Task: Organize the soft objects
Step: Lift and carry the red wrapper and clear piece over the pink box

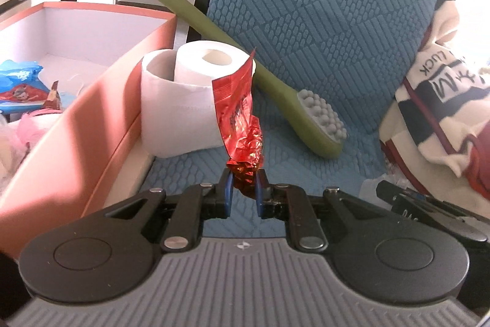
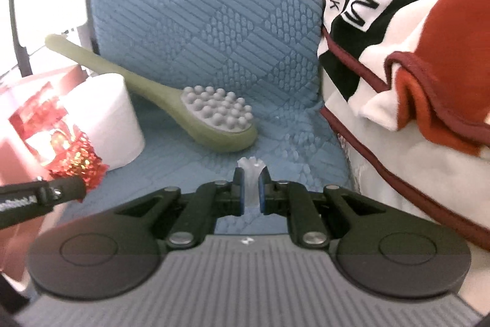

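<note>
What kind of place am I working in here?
Probably a home: a cushioned chair seat holds a toilet roll and massage brush, with a storage box beside it.

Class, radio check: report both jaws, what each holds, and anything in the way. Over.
Left gripper jaws shut on red foil wrapper. Right gripper jaws shut on clear plastic scrap. Pink box to the left; toilet roll beside it.
</note>
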A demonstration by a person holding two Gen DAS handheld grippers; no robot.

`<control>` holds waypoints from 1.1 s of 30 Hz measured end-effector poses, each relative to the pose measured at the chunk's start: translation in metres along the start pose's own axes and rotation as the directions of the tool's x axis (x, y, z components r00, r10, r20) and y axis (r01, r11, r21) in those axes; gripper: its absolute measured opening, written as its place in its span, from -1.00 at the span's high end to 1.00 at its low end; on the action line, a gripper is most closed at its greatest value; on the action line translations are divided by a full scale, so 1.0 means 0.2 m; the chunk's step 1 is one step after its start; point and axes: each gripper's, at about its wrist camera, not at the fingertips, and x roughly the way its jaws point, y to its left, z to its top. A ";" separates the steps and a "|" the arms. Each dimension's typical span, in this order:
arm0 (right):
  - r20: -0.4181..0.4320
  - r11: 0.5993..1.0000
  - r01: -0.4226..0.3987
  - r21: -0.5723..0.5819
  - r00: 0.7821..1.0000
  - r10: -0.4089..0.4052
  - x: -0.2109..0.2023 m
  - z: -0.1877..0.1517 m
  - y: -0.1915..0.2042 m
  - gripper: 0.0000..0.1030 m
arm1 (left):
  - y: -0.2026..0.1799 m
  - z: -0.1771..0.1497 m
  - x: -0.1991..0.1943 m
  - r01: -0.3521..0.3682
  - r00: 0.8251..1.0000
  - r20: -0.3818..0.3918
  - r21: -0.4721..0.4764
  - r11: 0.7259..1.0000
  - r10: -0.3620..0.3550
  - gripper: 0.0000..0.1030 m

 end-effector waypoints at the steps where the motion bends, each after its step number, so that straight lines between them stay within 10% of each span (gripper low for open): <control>1: 0.003 1.000 -0.002 -0.005 1.000 0.002 -0.03 -0.01 0.01 0.75 | 0.00 0.00 -0.02 0.003 1.000 -0.004 0.005 1.000 -0.003 0.66; 33: 0.044 0.988 -0.139 0.074 0.990 0.136 -0.65 -0.03 0.24 0.75 | 0.22 0.18 -0.54 0.117 0.992 -0.057 0.074 0.990 -0.113 0.66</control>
